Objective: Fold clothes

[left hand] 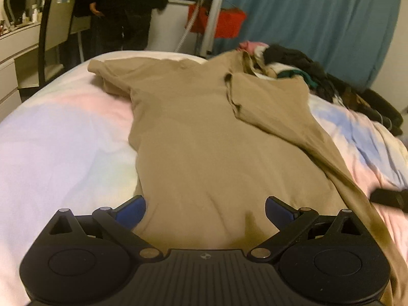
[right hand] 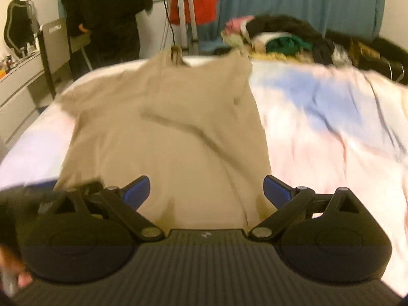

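Note:
A tan short-sleeved shirt [left hand: 199, 132] lies spread on the pastel bedcover, collar toward the far edge. Its right side and sleeve [left hand: 267, 102] are folded inward over the body. My left gripper [left hand: 205, 210] hovers open over the shirt's hem, blue pads wide apart with only cloth beneath. In the right wrist view the same shirt [right hand: 173, 127] lies ahead, blurred by motion. My right gripper [right hand: 206, 191] is open above the hem's right part, nothing between its fingers. The right gripper's dark tip [left hand: 387, 197] shows at the right edge of the left wrist view.
A heap of mixed clothes [left hand: 301, 68] sits at the far right of the bed [left hand: 63, 132]. A person in dark clothes [left hand: 114, 12] stands beyond the bed by a chair [left hand: 58, 28] and white drawers. A tripod [right hand: 182, 12], a red bag and a blue curtain are behind.

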Demonstrator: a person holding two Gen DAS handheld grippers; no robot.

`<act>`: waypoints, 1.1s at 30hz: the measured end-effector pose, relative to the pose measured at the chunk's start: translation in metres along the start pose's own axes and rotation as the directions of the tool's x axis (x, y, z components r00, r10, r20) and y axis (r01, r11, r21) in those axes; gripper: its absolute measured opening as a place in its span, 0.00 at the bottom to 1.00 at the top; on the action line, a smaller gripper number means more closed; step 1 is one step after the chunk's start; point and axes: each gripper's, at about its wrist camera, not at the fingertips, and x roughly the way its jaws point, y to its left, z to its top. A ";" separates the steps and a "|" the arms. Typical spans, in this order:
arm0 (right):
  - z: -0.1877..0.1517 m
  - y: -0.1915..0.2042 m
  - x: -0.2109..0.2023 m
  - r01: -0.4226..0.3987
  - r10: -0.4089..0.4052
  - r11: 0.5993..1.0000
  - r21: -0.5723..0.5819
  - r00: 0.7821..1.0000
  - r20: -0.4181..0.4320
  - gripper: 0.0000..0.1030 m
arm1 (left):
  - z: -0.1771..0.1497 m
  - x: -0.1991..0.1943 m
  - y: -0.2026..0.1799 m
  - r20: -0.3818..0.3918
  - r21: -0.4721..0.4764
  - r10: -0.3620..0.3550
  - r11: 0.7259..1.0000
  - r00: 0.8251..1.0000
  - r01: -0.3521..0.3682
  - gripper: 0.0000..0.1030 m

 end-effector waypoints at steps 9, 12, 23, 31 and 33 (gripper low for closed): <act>-0.059 -0.062 -0.078 -0.075 0.067 0.964 0.254 0.997 0.037 0.94 | -0.022 -0.045 -0.048 -0.040 0.176 0.043 0.984 0.998 -0.036 0.97; -0.063 -0.088 -0.092 -0.064 0.041 0.945 0.320 0.996 0.076 0.94 | -0.033 -0.046 -0.071 -0.109 0.184 0.035 0.983 0.993 -0.014 0.94; -0.076 -0.184 -0.136 -0.040 -0.096 0.853 0.521 0.968 0.231 0.94 | -0.054 -0.053 -0.170 -0.342 0.028 -0.168 0.982 0.925 0.189 0.76; -0.085 -0.222 -0.137 0.005 -0.178 0.815 0.580 0.954 0.242 0.94 | -0.070 -0.053 -0.259 -0.406 0.116 -0.191 0.959 0.894 0.257 0.68; -0.088 -0.229 -0.137 0.002 -0.180 0.800 0.600 0.955 0.237 0.94 | -0.075 -0.052 -0.281 -0.419 0.143 -0.191 0.952 0.888 0.272 0.67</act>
